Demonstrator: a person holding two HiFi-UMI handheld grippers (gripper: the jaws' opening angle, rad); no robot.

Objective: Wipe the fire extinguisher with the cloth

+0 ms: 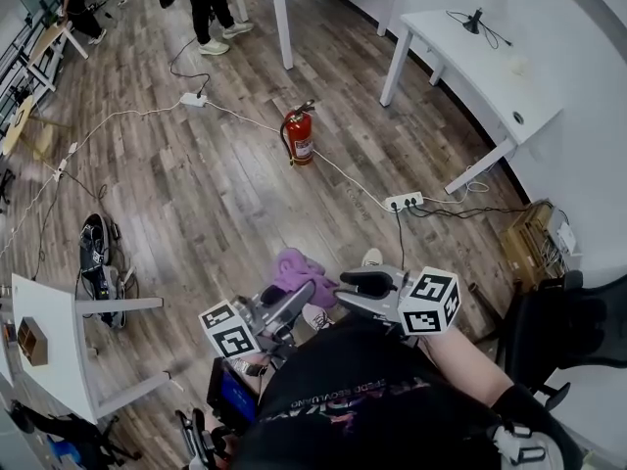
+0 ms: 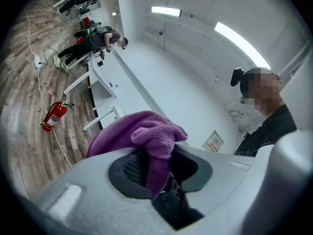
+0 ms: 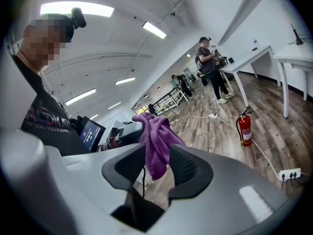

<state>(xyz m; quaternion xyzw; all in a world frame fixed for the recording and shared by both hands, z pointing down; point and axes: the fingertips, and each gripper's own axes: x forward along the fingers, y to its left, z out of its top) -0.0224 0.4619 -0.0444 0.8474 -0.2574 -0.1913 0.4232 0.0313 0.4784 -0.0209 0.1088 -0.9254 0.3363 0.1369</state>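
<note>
Left gripper (image 2: 159, 168) clamped on purple cloth (image 2: 142, 131). Wad bulges out past tips, tail pinched down between pads. Right gripper (image 3: 157, 165) jaws wide apart, loose end of same cloth dangling between them, pads not squeezing it. Both grippers up in air, tips close together. Fire extinguisher (image 1: 300, 137) upright on wood floor (image 1: 216, 194), out in open middle, well apart from grippers, white cable (image 1: 353, 179) running just beside base.
</note>
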